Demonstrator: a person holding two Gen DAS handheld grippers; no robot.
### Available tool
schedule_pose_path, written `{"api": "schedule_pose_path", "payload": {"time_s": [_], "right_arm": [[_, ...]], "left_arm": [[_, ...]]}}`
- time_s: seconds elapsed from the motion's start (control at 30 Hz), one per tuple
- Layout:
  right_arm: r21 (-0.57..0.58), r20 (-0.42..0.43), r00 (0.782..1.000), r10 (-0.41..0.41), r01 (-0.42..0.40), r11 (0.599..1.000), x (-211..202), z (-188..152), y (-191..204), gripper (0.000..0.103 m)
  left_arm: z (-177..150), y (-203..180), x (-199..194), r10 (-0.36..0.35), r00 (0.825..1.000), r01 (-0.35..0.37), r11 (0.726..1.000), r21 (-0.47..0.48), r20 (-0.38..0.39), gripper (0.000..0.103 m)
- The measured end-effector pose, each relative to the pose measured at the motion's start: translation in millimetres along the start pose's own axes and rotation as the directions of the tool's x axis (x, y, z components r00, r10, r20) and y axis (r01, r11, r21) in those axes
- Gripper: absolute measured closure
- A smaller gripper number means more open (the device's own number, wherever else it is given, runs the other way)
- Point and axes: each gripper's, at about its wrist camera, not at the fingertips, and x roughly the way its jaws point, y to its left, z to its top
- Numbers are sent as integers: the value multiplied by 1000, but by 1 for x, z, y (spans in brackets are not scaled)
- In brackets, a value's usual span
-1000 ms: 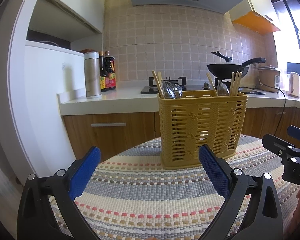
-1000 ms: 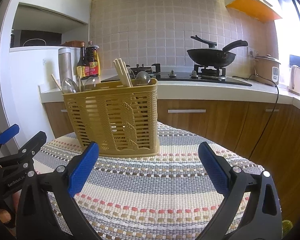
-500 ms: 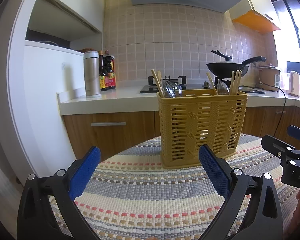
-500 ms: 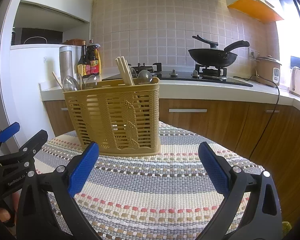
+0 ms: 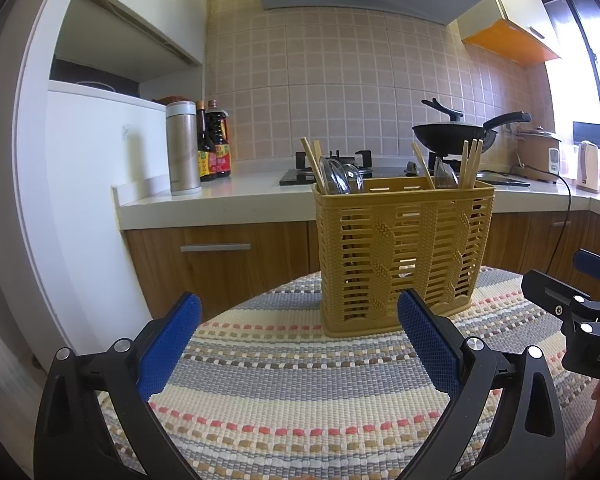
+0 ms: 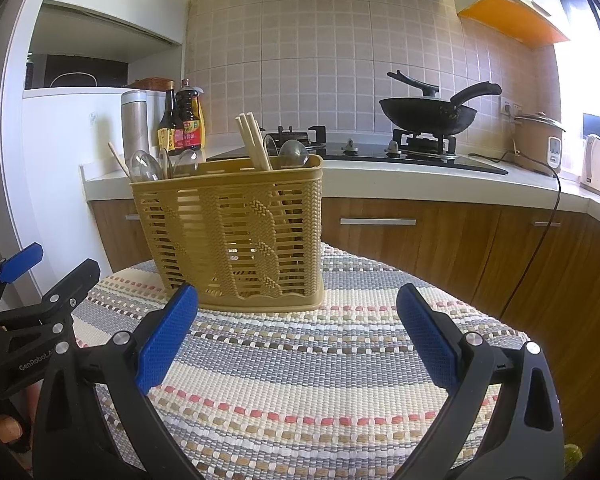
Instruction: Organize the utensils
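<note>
Between steps, by the look of it: nothing held. Left gripper (image 5: 298, 342) and right gripper (image 6: 298, 340) both spread wide and empty, hovering over the near edge of the woven striped tablecloth (image 6: 340, 368). Slatted yellow plastic utensil basket (image 5: 404, 256) upright toward the far edge, holding wooden chopsticks (image 5: 471, 164) and shiny metal spoons (image 5: 340, 176) mixed at both ends. Next, probably: reaching in from above, pinching one thin stick or spoon bowl.
</note>
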Motion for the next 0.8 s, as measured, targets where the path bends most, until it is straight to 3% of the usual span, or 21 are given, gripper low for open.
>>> {"api": "schedule_pose_path", "payload": {"time_s": [0.8], "right_arm": [[-15, -7, 1000, -4, 4, 1000, 1, -2, 6, 8]], "left_arm": [[0, -1, 0, -8, 1000, 8, 1000, 18, -3, 8]]}}
